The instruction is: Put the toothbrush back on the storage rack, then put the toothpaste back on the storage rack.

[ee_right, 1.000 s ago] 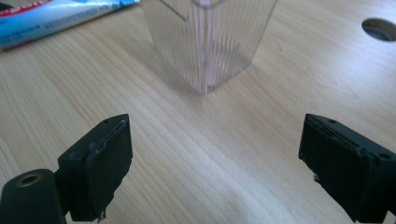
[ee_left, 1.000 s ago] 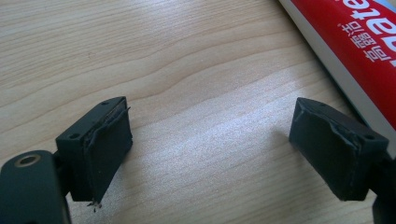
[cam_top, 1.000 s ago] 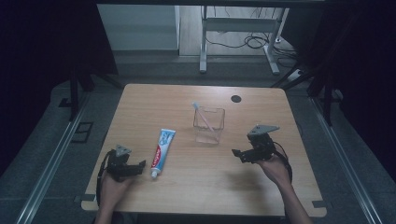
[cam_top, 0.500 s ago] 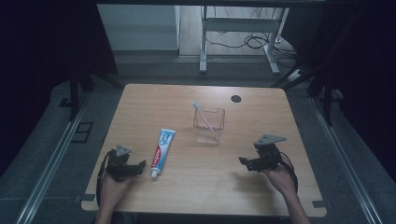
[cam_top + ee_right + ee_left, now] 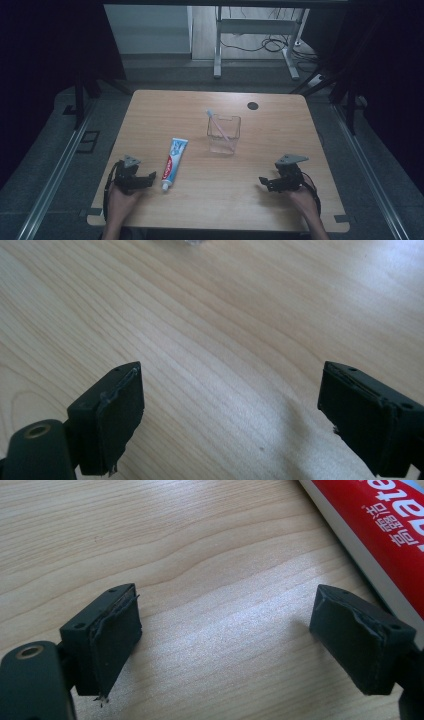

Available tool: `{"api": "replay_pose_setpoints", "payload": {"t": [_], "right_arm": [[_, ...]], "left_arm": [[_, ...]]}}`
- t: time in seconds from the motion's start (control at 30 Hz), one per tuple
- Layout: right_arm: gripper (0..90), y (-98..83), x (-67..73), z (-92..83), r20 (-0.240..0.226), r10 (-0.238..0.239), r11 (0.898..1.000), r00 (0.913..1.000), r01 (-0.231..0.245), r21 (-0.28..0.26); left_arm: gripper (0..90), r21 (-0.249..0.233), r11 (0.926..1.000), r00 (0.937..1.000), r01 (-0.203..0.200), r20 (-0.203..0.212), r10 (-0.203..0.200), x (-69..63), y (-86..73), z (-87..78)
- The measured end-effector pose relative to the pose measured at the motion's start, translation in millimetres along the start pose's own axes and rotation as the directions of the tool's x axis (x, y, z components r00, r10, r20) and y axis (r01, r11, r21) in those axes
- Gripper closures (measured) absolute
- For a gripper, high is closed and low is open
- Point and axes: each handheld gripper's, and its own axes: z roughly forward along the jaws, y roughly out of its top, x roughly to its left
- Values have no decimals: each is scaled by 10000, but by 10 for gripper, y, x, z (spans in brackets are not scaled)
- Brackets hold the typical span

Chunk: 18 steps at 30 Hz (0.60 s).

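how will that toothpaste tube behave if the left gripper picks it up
The toothpaste tube lies flat, so it probably won't roll. It looks soft-walled and glossy, so it may dent or slip between the pads. The left gripper, open beside its cap end, might find it sags if lifted there.

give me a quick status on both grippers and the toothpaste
Left hand-held gripper open beside toothpaste tube. Right hand-held gripper open, empty. Tube flat on table, path clear.
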Motion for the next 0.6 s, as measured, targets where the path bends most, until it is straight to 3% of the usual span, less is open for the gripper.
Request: {"api": "replay_pose_setpoints", "payload": {"t": [0.33, 0.6], "right_arm": [[108, -116, 19, 89, 112, -171, 9996, 9998, 168, 230], [109, -177, 0, 83, 93, -163, 9996, 9998, 165, -245]], "left_arm": [[129, -7, 10000, 10000, 7, -2, -7, -1, 0, 0], [129, -1, 10000, 10000, -21, 14, 21, 2, 1, 0]]}}
